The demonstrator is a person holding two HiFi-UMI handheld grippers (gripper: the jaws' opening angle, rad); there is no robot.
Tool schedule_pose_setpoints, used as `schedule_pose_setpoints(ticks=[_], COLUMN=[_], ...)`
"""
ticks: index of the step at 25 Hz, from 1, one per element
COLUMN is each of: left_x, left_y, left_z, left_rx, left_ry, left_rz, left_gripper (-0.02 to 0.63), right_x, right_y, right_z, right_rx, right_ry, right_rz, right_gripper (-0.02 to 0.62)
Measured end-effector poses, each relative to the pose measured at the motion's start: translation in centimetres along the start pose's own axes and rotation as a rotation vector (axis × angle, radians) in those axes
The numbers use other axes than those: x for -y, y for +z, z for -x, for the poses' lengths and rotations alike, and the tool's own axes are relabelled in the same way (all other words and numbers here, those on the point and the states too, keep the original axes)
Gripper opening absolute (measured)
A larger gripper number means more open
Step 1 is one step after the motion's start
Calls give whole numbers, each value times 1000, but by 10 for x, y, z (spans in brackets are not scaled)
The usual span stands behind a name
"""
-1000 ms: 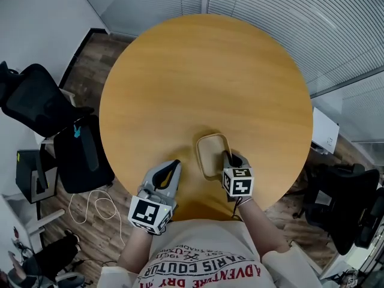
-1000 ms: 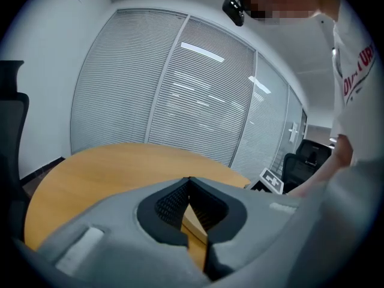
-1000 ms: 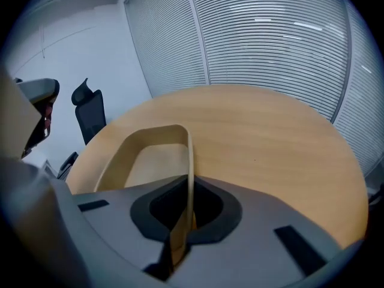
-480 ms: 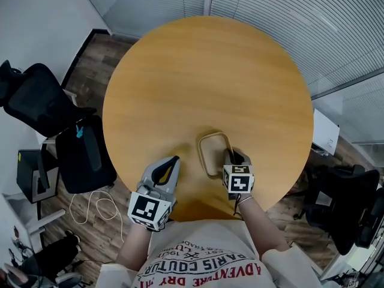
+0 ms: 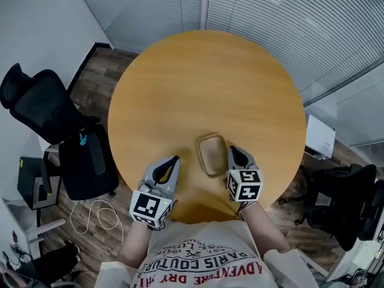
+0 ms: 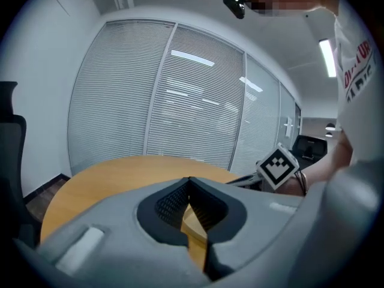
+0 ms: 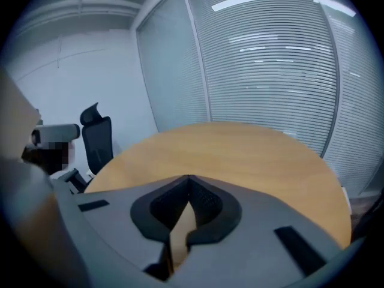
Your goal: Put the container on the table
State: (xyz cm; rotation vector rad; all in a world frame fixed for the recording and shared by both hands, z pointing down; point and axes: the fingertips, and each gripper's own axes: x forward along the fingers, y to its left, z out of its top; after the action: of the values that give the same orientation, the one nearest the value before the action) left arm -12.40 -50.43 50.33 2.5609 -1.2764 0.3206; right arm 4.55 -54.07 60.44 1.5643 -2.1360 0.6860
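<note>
Since the earlier frame, the right gripper (image 5: 233, 151) has released the container's right rim and backed off; it now sits just beside that rim, apart from it. Container (image 5: 212, 155): a shallow, tan, rounded-rectangular tray with a raised lip and a matte finish. It rests flat on the table (image 5: 204, 83), at the lower centre of the head view, near the edge closest to the person.

Right gripper: grey moulded body; the black ribbed pads meet at the tips, with nothing between them. Left gripper (image 5: 174, 161): same construction, to the lower left of the container and clear of it. Its jaws are also closed tip to tip and empty. Each gripper carries a white cube (image 5: 245, 185) with black square markers.

Table: round, with a smooth, bare, honey-coloured wood-grain top. Black mesh-backed office chairs (image 5: 42, 101) stand at the left of the frame on dark plank flooring. A looped white cable (image 5: 96, 212) lies at the lower left. Glass partitions with horizontal slat blinds (image 5: 288, 23) fill the upper right.
</note>
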Motion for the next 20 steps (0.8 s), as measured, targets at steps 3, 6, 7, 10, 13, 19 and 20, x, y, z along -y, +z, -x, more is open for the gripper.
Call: schedule_pose_setpoints(ticks=[3,6,7,10,13,19,20], left_x=[15,26,28,35,41,69,73], left_y=[10,21,25,39,48,58,59], left_z=[11,24,28,42,58,83,86], left_rx=[28,59,69,105,144,189,195], left_ry=[-17,-23,-22,-18,-22,-44,-47], left_rz=[-15,-35,-46,-78,-95,-113,-117], left_gripper=[6,6,6,6,6,6,6], right_x=[-22,-40,-45,-57,-66,-70,-69], right_y=[25,44,49,61,68,72,71], right_z=[33,68,79,112,142,195,199], right_rx=[110,206,236,328,415,545,554], right_ry=[51,85,98,128,137,123,120], right_rz=[52,105,117,141,155,180,178], right_gripper=[11,11,9,9,9,9,9])
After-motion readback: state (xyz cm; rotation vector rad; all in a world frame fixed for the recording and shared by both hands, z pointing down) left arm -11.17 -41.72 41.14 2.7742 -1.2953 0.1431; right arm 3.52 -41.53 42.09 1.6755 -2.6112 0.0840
